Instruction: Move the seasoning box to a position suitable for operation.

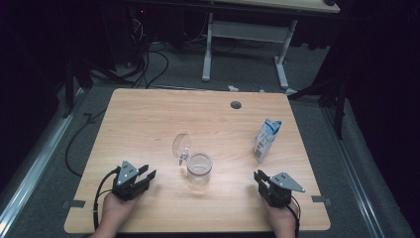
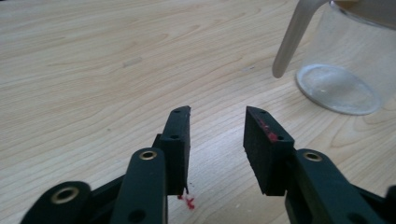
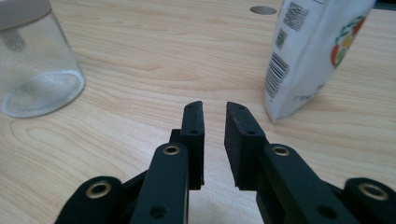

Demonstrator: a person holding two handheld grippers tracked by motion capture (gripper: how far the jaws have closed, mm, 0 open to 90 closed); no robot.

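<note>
Both empty grippers, left (image 2: pixel 217 116) and right (image 3: pixel 215 109), gape; jar (image 2: pixel 345 70) top cut off.

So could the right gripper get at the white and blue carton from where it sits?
Probably yes: the right gripper, jaws open and empty, has bare wooden table between it and the upright white and blue carton.
</note>
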